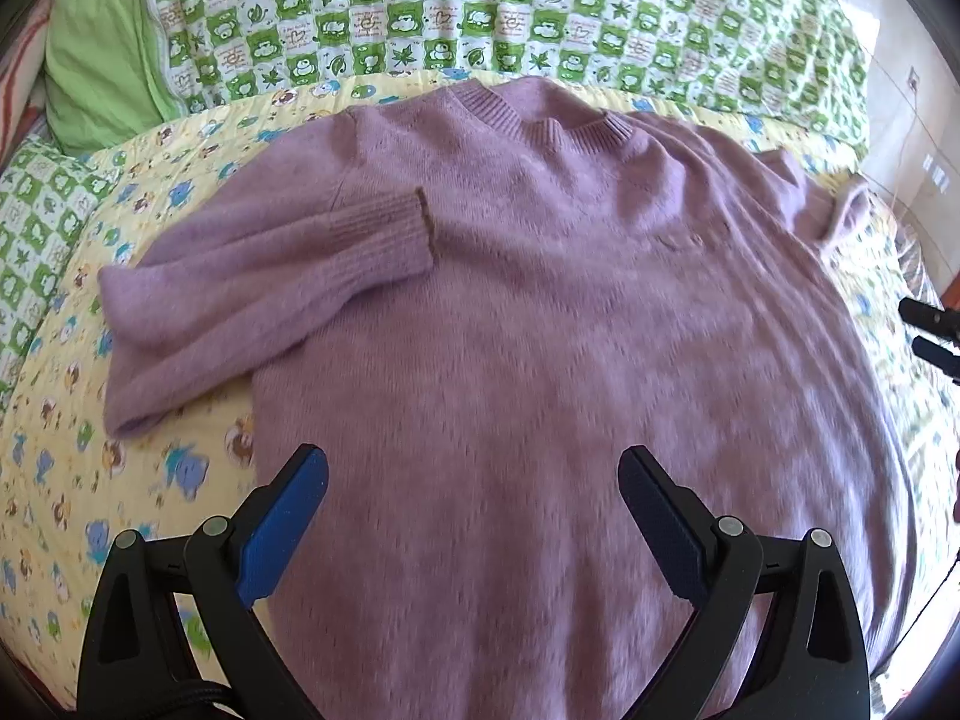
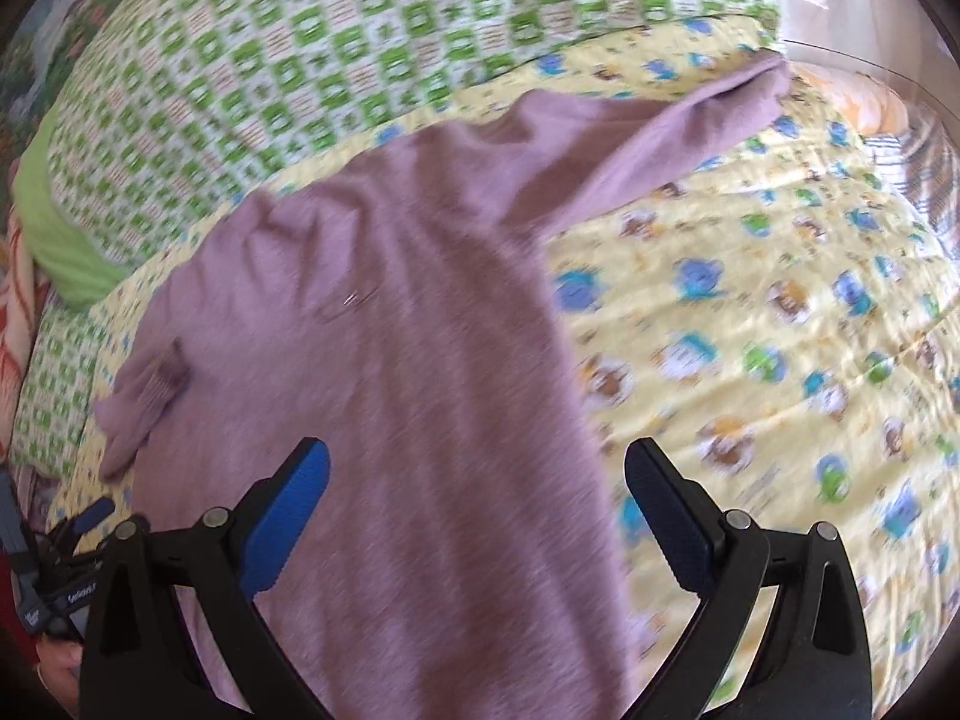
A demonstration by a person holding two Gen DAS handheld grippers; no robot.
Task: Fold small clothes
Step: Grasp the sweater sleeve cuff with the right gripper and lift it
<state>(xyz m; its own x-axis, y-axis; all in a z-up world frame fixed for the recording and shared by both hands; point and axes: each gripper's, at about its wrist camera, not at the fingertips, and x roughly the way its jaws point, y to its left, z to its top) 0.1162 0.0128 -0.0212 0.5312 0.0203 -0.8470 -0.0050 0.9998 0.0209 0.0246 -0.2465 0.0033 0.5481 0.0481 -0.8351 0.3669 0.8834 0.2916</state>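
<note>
A mauve knitted sweater (image 1: pixel 540 312) lies flat on a yellow cartoon-print bedspread (image 1: pixel 66 480), collar at the far side. Its left sleeve (image 1: pixel 264 276) is folded inward, the ribbed cuff resting on the chest. The other sleeve (image 2: pixel 672 138) stretches out straight to the far right. My left gripper (image 1: pixel 474 468) hovers open over the sweater's lower body, nothing between its fingers. My right gripper (image 2: pixel 477 468) is open above the sweater's right side (image 2: pixel 420 360), its right finger over the bedspread. The right gripper's tips (image 1: pixel 930 330) also show at the right edge of the left wrist view.
A green-and-white checked quilt (image 1: pixel 480 6) lies bunched along the far side of the bed, with a plain green pillow (image 1: pixel 96 48) at the far left. Bare yellow bedspread (image 2: pixel 780 330) spreads to the right of the sweater. The other gripper (image 2: pixel 72 540) shows at the lower left.
</note>
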